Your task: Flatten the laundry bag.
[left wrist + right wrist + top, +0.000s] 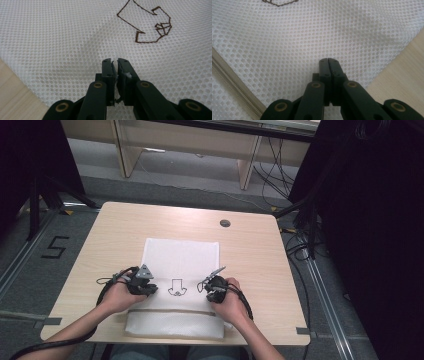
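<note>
Mesh bag (pixel 180 257) near edge overhanging table (pixel 100 240), hands covering grippers

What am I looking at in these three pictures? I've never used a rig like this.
No robot here: a person sits at a wooden table, holding a two-jaw gripper in each hand. The high view looks down from above; the left gripper and right gripper rest on a white mesh bag with a brown embroidered mark and a zipper. The other two views come from cameras riding on each gripper, looking along its black jaws. The left gripper is nearly shut, seemingly pinching the mesh; the right gripper is shut against the mesh.
</note>
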Demonstrator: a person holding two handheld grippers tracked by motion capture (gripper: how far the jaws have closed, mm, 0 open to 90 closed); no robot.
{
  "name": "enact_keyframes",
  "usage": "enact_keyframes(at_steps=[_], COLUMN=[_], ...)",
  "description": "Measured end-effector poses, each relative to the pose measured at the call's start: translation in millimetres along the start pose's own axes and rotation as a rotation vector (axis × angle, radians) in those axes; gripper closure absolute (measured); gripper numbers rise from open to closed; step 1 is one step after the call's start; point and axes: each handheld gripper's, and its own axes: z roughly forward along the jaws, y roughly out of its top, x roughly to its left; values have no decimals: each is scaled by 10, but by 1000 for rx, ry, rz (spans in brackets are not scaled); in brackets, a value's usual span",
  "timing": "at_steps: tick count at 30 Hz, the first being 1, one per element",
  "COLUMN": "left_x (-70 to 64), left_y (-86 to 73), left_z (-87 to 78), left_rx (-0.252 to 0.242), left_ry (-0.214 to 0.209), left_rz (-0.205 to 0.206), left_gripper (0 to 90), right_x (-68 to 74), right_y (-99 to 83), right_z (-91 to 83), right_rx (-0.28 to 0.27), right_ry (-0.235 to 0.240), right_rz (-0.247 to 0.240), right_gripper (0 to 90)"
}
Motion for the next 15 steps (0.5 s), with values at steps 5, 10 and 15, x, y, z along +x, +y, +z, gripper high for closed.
enact_keyframes(at_steps=[5, 10, 15], left_x=[-12, -11, -5], left_y=[-22, -49, -69], left_z=[5, -13, -36], left_rx=[-25, -32, -41], left_ry=[19, 14, 13], left_rz=[-9, -16, -8], left_gripper=[834, 811, 782], right_x=[22, 18, 28], right_y=[-27, -43, -48], right_z=[-8, -8, -35], right_rx=[-7, -25, -55], right_ry=[-2, 6, 20], right_rz=[44, 14, 24], right_gripper=[900, 894, 829])
